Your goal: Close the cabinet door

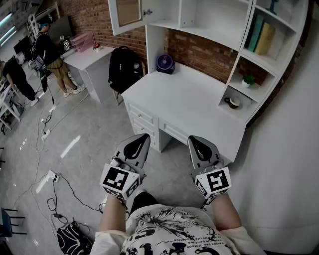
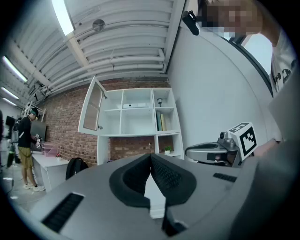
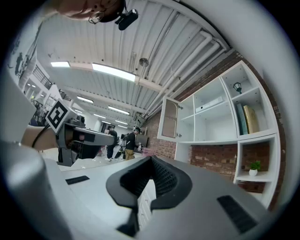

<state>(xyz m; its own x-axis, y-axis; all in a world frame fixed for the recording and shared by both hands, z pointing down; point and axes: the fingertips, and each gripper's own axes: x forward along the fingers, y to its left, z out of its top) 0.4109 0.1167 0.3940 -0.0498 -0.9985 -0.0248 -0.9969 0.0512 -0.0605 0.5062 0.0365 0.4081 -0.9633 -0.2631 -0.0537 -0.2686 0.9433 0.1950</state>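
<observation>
Over the floor, left gripper point(image 1: 141, 138): fingers pressed together, nothing between them.
Right gripper point(image 1: 195, 140): just beside it, fingers likewise pressed together, empty.
Surface point(image 1: 194, 99): ahead of both grippers.
Cabinet door point(image 1: 127, 13): swung open above the surface's far left corner, well apart from both grippers.

Lab hall with floor cables point(image 1: 52, 204) and strip lights point(image 2: 61, 16)

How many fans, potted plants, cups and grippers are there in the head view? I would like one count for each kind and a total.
fan: 1
potted plant: 1
cup: 1
grippers: 2, the left gripper and the right gripper
Total: 5
</observation>
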